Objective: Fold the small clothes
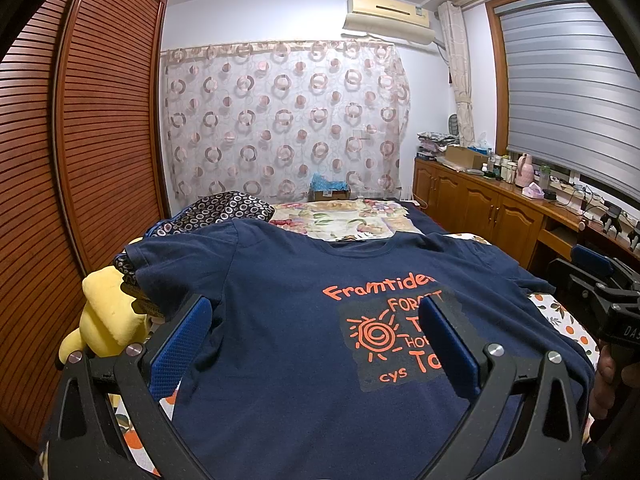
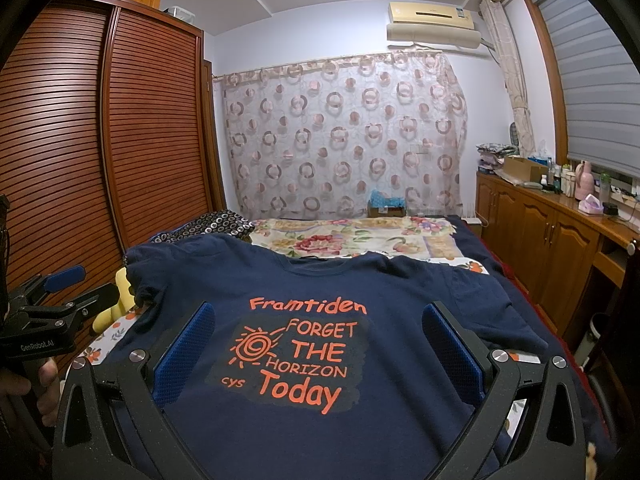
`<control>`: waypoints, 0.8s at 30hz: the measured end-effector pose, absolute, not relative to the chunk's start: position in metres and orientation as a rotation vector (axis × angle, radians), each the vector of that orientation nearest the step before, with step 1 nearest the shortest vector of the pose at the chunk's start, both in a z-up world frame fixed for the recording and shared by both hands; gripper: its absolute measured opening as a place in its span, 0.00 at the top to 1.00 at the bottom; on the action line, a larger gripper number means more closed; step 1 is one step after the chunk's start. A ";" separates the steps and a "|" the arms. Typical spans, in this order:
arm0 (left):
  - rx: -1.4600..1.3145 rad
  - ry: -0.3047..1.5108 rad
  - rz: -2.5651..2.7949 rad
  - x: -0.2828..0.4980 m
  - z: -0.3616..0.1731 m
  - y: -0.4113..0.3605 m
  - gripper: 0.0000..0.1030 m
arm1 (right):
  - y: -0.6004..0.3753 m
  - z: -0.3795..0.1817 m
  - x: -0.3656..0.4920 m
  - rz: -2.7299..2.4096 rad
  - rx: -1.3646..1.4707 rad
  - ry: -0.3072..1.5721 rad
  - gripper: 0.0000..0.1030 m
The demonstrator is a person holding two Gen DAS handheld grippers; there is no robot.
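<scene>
A navy T-shirt (image 1: 288, 320) with orange print lies spread flat, front up, on the bed, collar at the far end. In the right wrist view the same T-shirt (image 2: 384, 432) fills the foreground. My left gripper (image 1: 316, 320) hovers over the shirt's lower left part, open, nothing between its blue pads. My right gripper (image 2: 318, 328) is open above the printed chest area, also empty. Each gripper shows in the other's view: the right gripper (image 1: 600, 276) at the right edge, the left gripper (image 2: 76, 284) at the left edge, each held by a hand.
A yellow plush toy (image 1: 106, 320) sits at the bed's left side beside the wooden louvred wardrobe (image 1: 80, 140). A floral bedspread (image 2: 352, 236) and a dark patterned cloth (image 2: 208, 226) lie beyond the shirt. Wooden cabinets (image 2: 552, 236) with clutter line the right wall.
</scene>
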State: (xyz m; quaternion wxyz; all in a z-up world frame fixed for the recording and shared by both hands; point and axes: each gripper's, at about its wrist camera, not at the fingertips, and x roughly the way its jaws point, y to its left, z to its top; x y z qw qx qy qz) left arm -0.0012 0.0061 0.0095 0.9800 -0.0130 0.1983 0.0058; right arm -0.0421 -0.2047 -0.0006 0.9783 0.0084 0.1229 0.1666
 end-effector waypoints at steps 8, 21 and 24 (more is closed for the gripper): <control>-0.024 0.399 0.013 -0.001 0.009 0.005 0.00 | -0.204 -0.001 -0.043 0.337 0.016 0.246 0.00; -0.022 0.398 0.013 -0.003 0.010 0.005 0.00 | -0.203 -0.001 -0.043 0.337 0.016 0.248 0.00; -0.024 0.402 0.014 -0.004 0.011 0.006 0.00 | -0.201 -0.004 -0.039 0.342 0.015 0.257 0.00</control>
